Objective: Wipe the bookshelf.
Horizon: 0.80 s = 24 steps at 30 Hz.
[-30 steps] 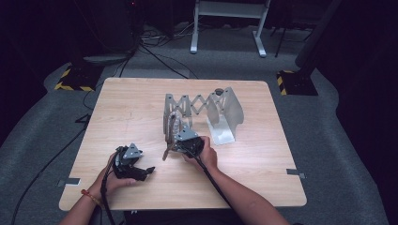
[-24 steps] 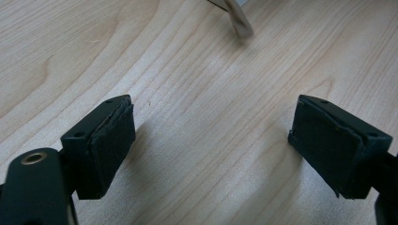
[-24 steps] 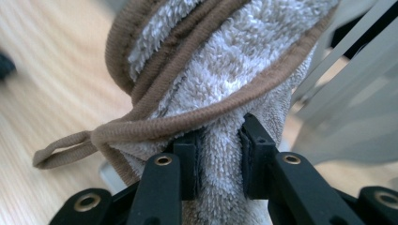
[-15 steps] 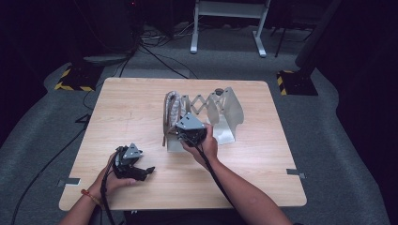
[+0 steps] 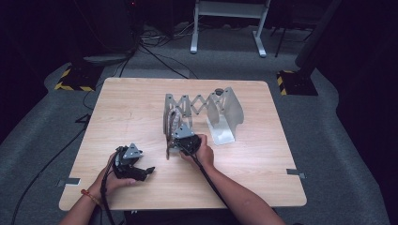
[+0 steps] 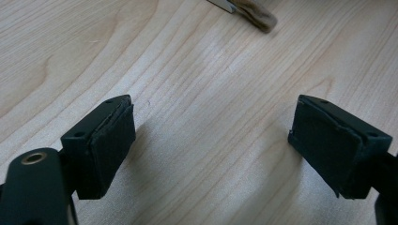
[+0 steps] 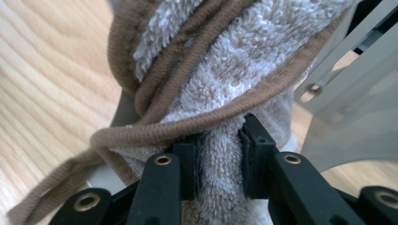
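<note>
A beige terry towel (image 5: pixel 173 121) with brown edging hangs at the left end of a grey accordion rack (image 5: pixel 199 104) in the middle of the table. My right gripper (image 5: pixel 177 133) is shut on the towel (image 7: pixel 225 61); in the right gripper view the pile is pinched between my right gripper's (image 7: pixel 219 140) pads, and a brown trim cord (image 7: pixel 141 136) loops across the front. My left gripper (image 5: pixel 146 171) rests low over the table's front left. Its jaws stand wide apart over bare wood, with nothing between them in the left gripper view (image 6: pixel 213 117).
The rack's grey curved end plate (image 5: pixel 226 115) stands upright right of the towel. The wooden table (image 5: pixel 126 108) has bare room on the left and along the front. A brown towel end (image 6: pixel 256 14) lies ahead of the left gripper. Dark floor with cables (image 5: pixel 155 47) surrounds the table.
The right hand carried the towel up toward the rack, then came back a little toward the front. The left hand has stayed in place.
</note>
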Motion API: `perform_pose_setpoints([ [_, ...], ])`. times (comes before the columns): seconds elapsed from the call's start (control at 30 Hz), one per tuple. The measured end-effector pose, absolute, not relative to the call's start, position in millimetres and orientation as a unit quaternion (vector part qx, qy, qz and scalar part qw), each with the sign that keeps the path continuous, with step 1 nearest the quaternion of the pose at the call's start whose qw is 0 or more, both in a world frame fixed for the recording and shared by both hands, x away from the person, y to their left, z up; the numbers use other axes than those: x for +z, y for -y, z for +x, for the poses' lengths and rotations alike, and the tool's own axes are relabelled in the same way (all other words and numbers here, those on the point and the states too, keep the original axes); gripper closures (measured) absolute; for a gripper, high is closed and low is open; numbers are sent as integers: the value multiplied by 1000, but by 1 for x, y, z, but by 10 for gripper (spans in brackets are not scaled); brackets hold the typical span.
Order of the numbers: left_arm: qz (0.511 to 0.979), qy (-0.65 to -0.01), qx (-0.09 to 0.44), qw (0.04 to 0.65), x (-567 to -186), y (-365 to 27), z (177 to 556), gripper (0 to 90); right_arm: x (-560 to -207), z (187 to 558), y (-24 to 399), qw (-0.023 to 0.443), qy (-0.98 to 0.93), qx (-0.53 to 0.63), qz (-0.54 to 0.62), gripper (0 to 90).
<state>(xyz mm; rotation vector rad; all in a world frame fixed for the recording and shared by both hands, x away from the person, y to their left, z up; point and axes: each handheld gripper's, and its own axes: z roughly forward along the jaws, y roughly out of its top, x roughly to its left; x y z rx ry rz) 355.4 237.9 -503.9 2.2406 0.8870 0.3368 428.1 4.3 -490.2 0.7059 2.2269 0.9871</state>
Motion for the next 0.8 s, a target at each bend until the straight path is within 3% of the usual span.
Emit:
perform_pose_setpoints([
  [0.2, 864, -342, 130, 347, -504, -238, 355, 147, -492, 425, -2, 302, -841, 363, 263, 723],
  [0.67, 864, -340, 132, 346, -504, -238, 356, 147, -408, 406, 16, 396, -772, 422, 262, 724],
  [0.8, 864, -340, 132, 346, -504, -238, 356, 147, -401, 408, 17, 403, -768, 421, 266, 724],
])
